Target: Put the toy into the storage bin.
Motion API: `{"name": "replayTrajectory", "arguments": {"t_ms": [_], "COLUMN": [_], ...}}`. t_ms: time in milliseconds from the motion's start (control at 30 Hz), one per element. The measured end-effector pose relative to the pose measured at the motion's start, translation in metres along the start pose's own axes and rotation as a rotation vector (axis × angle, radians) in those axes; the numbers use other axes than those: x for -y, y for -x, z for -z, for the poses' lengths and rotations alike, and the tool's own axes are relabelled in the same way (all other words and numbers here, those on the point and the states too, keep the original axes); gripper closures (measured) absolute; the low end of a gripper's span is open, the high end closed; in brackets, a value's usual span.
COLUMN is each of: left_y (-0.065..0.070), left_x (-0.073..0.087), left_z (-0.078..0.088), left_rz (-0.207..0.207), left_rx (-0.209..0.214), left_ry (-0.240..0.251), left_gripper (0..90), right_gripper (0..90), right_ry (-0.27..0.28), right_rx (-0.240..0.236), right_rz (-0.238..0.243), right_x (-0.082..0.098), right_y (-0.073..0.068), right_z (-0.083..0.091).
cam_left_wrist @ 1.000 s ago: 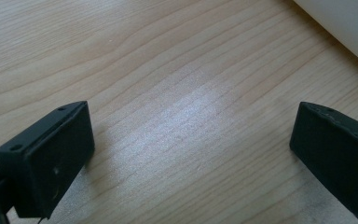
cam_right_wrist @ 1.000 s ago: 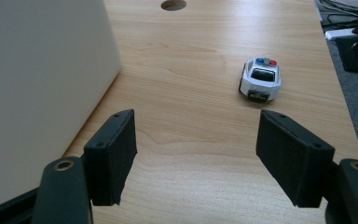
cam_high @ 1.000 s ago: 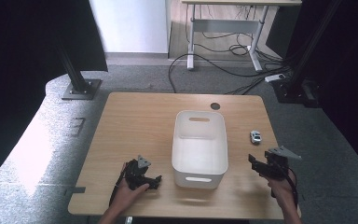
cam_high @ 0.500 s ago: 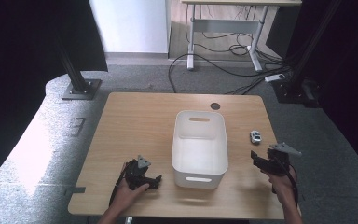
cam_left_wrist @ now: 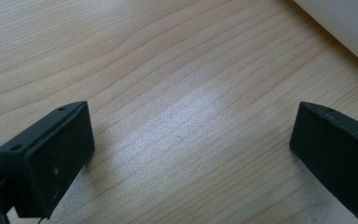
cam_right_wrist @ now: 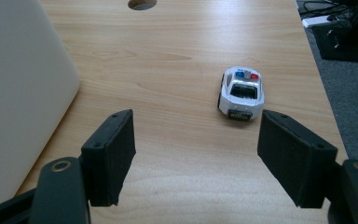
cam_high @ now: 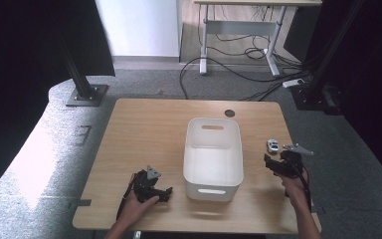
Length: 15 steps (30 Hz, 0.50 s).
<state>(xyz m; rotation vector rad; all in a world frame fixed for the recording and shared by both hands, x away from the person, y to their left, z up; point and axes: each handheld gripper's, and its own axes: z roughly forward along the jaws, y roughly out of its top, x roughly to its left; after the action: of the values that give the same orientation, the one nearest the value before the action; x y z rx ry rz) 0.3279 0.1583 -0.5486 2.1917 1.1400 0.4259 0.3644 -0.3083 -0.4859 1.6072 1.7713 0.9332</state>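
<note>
A small white toy police car [cam_right_wrist: 241, 93] with blue and red roof lights stands on the wooden table [cam_high: 149, 134], right of the white bin [cam_high: 213, 157]. My right gripper [cam_right_wrist: 196, 154] is open just short of the car, which sits ahead near its right jaw; in the high view the right gripper [cam_high: 273, 166] lies below the car [cam_high: 272, 146]. Nothing is between its jaws. My left gripper [cam_high: 161, 191] rests at the table's near left, by the bin's front corner. Its jaws stand wide open over bare wood in the left gripper view [cam_left_wrist: 191, 154].
The bin is empty, with handle slots at both ends. A round cable hole [cam_high: 229, 113] sits in the table behind the bin. The right table edge [cam_right_wrist: 328, 116] runs close to the car. A desk and cables stand on the floor beyond.
My right gripper has moved forward along the table toward the toy car. The left gripper has stayed in place.
</note>
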Motion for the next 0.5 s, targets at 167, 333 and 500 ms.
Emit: {"name": "replayTrajectory", "arguments": {"t_ms": [167,333,500], "left_y": [0.000,0.000,0.000], "left_x": [0.000,0.000,0.000], "left_z": [0.000,0.000,0.000], "left_rz": [0.003,0.003,0.003], "left_rx": [0.000,0.000,0.000], "left_ry": [0.002,0.002,0.002], "left_gripper": [0.0,0.0,0.0], "right_gripper": [26.6,26.5,26.2], "right_ry": [0.000,-0.007,-0.020], "right_rx": [0.003,0.010,0.011], "right_rz": [-0.005,0.000,0.008], "right_x": [-0.006,-0.013,-0.019], "right_y": [0.000,0.001,0.002], "right_z": [-0.002,-0.005,-0.009]}}
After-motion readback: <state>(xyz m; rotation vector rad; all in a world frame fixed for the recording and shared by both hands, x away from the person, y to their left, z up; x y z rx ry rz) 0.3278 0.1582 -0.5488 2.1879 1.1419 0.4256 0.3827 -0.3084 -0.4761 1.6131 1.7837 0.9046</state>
